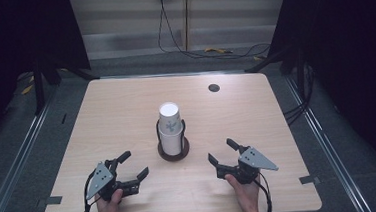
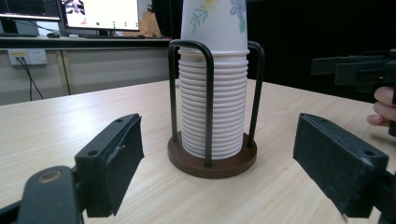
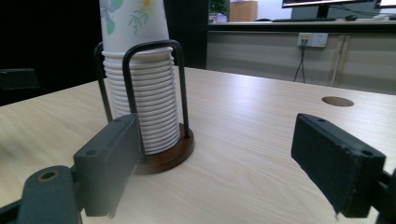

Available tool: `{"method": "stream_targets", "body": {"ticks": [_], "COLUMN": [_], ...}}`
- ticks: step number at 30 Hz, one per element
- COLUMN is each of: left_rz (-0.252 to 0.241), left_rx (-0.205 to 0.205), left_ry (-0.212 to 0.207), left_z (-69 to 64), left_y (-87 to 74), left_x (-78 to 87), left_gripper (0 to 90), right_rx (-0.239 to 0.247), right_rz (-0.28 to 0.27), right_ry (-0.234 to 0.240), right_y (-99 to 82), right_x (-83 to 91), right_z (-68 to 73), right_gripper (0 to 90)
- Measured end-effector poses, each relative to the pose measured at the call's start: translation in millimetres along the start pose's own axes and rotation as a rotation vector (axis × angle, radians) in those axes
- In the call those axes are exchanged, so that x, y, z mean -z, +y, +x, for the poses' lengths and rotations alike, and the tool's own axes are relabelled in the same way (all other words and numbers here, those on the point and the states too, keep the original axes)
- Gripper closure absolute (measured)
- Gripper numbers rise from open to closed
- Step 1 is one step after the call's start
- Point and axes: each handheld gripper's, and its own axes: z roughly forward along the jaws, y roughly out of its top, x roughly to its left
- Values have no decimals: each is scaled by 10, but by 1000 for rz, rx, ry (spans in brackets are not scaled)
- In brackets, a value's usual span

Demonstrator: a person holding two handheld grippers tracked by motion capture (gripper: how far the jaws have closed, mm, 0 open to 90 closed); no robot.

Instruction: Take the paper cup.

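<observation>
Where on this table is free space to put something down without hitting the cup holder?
The wooden table is bare on both sides of the stack of paper cups in its wire holder, and behind it up to the round cable hole. The near edge is crowded: the left gripper and right gripper rest there, both open.

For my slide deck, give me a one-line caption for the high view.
Two open tools, left and right, flank a cup stack in its holder on a table.
</observation>
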Motion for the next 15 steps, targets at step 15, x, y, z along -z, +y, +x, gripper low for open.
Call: {"method": "stream_targets", "body": {"ticks": [15], "left_rz": [-1], "left_rx": [-15], "left_ry": [3], "left_z": [-12], "left_y": [-1], "left_x": [1], "left_gripper": [158], "right_rx": [21], "right_rz": [9], "right_ry": [114], "right_y": [239], "right_x": [-172], "right_z": [44], "right_gripper": [193]}}
